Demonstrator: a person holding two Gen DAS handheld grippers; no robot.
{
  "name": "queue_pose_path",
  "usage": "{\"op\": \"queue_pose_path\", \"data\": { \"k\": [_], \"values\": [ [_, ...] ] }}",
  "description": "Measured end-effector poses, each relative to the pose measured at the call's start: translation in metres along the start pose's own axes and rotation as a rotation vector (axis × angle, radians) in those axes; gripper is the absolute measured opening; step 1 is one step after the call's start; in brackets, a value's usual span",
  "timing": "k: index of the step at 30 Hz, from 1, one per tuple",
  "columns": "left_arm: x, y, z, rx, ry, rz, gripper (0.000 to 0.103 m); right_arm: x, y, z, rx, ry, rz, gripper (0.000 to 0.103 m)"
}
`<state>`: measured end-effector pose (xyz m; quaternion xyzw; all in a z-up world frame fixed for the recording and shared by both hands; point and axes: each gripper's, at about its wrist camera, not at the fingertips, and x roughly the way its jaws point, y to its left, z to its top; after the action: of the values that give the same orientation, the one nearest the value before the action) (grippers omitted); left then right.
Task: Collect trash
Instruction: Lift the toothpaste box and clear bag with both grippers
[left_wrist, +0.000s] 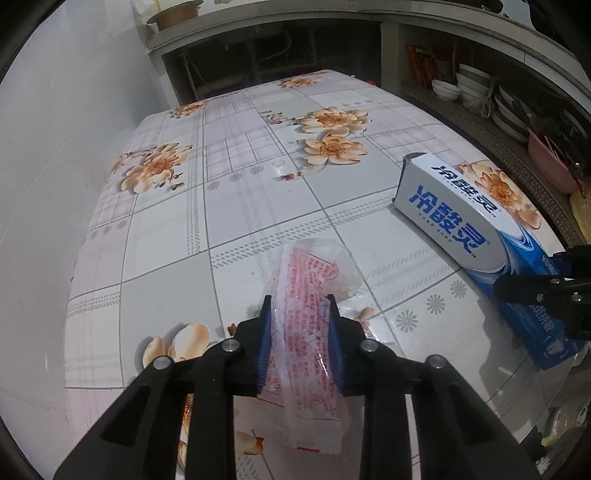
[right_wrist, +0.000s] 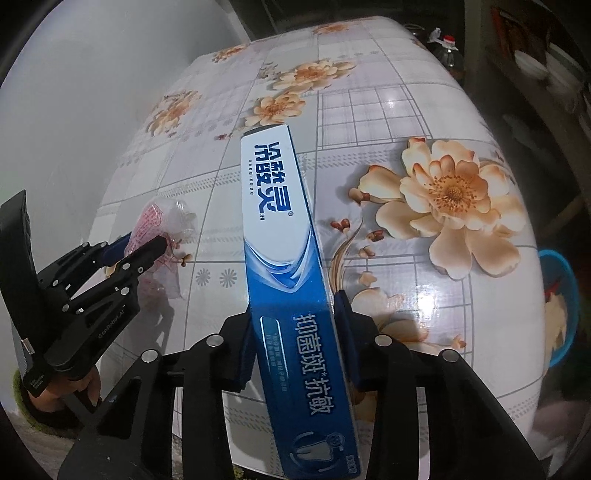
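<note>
My left gripper (left_wrist: 300, 308) is shut on a clear plastic wrapper with red print (left_wrist: 308, 295), held just above the flowered table (left_wrist: 221, 206); the wrapper sticks out past both ends of the blue pads. It also shows in the right wrist view (right_wrist: 159, 221), with the left gripper (right_wrist: 142, 245) around it. My right gripper (right_wrist: 295, 314) is shut on a long blue and white toothpaste box (right_wrist: 280, 229), gripped near its blue end. The box (left_wrist: 454, 221) and the right gripper (left_wrist: 535, 291) show at the right of the left wrist view.
A white wall runs along the table's left side. Shelves with bowls and plates (left_wrist: 476, 88) stand behind and right of the table. A blue basin (right_wrist: 561, 306) sits below the table's right edge. Bottles (right_wrist: 447, 48) stand beyond the far corner.
</note>
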<state>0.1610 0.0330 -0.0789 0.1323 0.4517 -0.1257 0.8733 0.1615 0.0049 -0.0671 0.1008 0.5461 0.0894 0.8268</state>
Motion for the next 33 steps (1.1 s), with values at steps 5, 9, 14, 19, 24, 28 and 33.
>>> {"op": "queue_pose_path", "data": {
  "k": [5, 9, 14, 19, 24, 28, 33],
  "values": [
    [-0.003, 0.000, 0.000, -0.006, -0.010, 0.000, 0.022, -0.003, -0.003, 0.000, 0.003, -0.006, 0.005, 0.035],
    [-0.006, 0.001, 0.003, -0.009, -0.023, 0.004, 0.022, -0.007, -0.004, 0.001, 0.004, -0.019, 0.011, 0.035],
    [-0.011, 0.001, 0.005, -0.017, -0.041, 0.000, 0.021, -0.014, -0.005, 0.003, 0.008, -0.040, 0.018, 0.035],
    [-0.027, -0.002, 0.016, 0.001, -0.097, -0.015, 0.021, -0.028, -0.012, 0.004, 0.043, -0.082, 0.061, 0.034],
    [-0.040, -0.010, 0.041, 0.022, -0.151, -0.093, 0.021, -0.050, -0.021, 0.000, 0.087, -0.152, 0.099, 0.034],
    [-0.043, -0.037, 0.074, 0.041, -0.132, -0.271, 0.021, -0.090, -0.056, -0.014, 0.188, -0.276, 0.108, 0.034],
    [-0.044, -0.112, 0.118, 0.125, -0.102, -0.493, 0.021, -0.139, -0.127, -0.047, 0.385, -0.416, 0.065, 0.035]
  ]
}}
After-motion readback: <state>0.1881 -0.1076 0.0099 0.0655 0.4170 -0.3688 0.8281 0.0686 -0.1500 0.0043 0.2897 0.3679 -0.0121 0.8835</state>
